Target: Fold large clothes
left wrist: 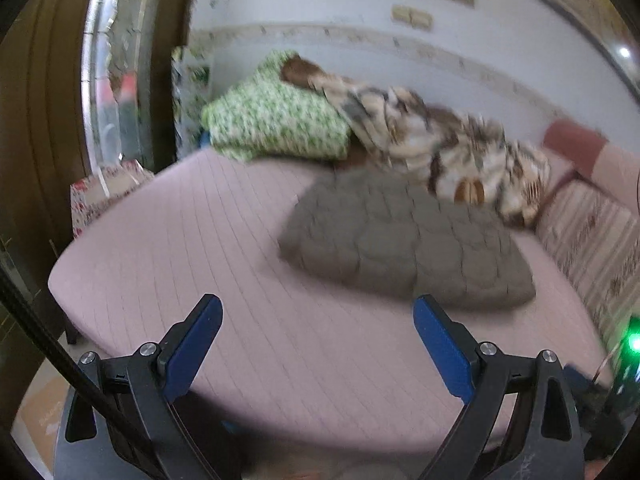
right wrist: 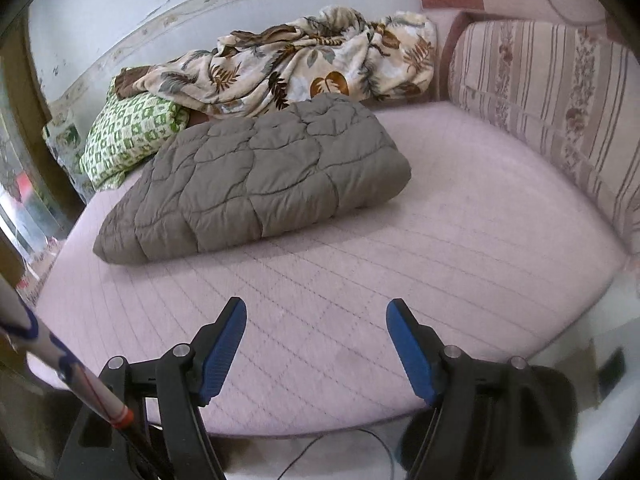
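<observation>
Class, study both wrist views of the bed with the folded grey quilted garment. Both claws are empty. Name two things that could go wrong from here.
1. The grey quilted garment is puffy and only loosely folded; left alone, it might spring open.
2. It lies close against the leaf-print blanket and green patterned pillow, so a reaching left claw or right claw, both open, might snag those instead.

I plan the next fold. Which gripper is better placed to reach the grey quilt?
Probably the left gripper: in its view the quilt lies just beyond its open jaws. The right gripper, also open and empty, has more bare mattress before it.
</observation>
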